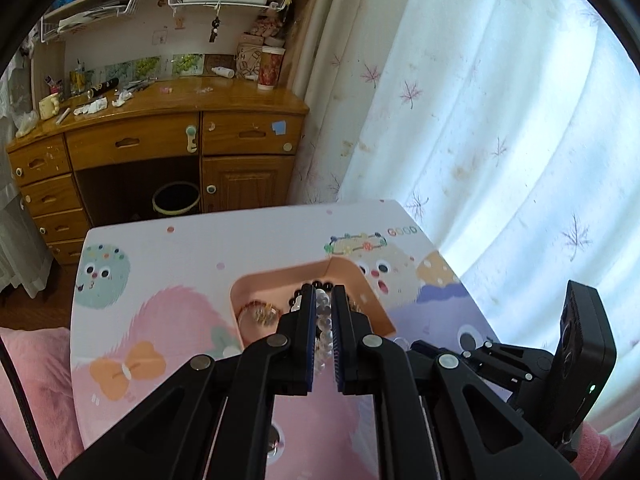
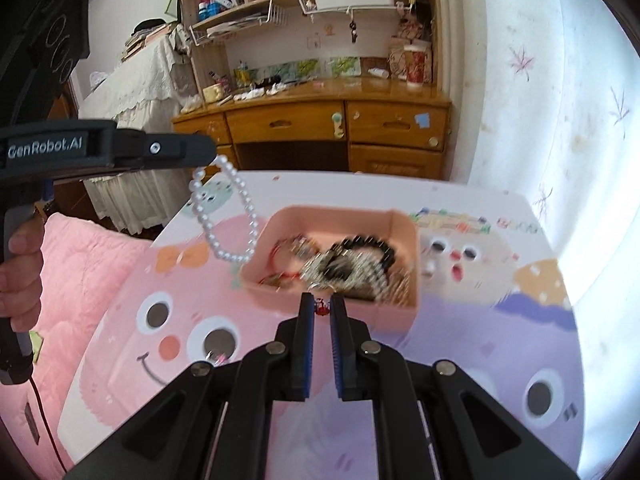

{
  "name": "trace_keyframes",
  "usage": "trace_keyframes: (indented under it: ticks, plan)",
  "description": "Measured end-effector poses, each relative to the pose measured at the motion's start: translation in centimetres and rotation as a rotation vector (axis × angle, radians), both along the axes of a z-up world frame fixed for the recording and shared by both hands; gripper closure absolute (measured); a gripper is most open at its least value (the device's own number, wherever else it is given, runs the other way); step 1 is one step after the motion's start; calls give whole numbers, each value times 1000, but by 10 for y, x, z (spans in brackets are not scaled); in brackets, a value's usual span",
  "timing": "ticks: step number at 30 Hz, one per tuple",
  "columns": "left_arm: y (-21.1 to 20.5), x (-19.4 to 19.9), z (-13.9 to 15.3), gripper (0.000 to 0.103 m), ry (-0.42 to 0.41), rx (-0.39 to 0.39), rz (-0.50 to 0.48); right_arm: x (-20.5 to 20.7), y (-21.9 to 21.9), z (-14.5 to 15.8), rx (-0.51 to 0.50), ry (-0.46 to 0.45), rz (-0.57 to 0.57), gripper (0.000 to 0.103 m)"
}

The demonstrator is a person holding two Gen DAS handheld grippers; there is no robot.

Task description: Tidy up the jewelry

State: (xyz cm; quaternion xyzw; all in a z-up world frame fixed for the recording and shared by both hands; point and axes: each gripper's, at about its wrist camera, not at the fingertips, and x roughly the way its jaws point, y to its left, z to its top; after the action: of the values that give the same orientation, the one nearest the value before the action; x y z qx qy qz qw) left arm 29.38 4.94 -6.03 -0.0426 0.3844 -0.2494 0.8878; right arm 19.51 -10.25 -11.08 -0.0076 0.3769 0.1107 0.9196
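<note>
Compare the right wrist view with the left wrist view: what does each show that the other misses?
Only the right wrist view shows the pearl bracelet hanging as a full loop from the left gripper, and a small red piece pinched in the right gripper. Only the left wrist view shows the bin under the desk. Both show the pink tray of jewelry on the cartoon-print table, and the black bead bracelet.

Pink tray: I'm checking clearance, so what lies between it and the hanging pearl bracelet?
Nothing. In the right wrist view the pearl bracelet dangles from the left gripper beside the pink tray, only printed tabletop behind.
</note>
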Motion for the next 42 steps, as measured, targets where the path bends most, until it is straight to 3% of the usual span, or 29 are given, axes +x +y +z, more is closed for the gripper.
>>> trace_keyframes:
  ticks: [10,15,18,20,21,23,27,29,34,36,42]
  plan:
    - [-8,27,-20,98,29,15,68,37,-31,1,-18,-21,-33,95]
    - [-11,36,-39,97,88,26,85,50,-38,-7,-14,3,-28,95]
    - [-13,40,-50,83,152,56,109,59,-37,-16,-10,69,-18,92]
    - [-10,39,-52,68,165,59,125,63,-37,-22,-11,107,-23,77]
    - [-8,37,-53,65,168,61,138,62,-37,-22,-3,108,-18,71]
    - [-4,34,-54,53,168,75,156,60,-37,-21,4,101,-12,69]
    - [6,26,-54,42,166,124,197,58,-36,-20,14,114,-11,61]
    - [11,23,-55,31,169,150,210,56,-36,-19,26,120,-17,58]
    - [24,6,-60,20,172,226,245,51,-32,-18,100,158,-45,42]
    - [33,0,-68,15,221,247,271,48,-28,-19,115,170,-58,42]
    - [57,-30,-95,14,328,270,313,36,-6,-33,136,252,-68,42]
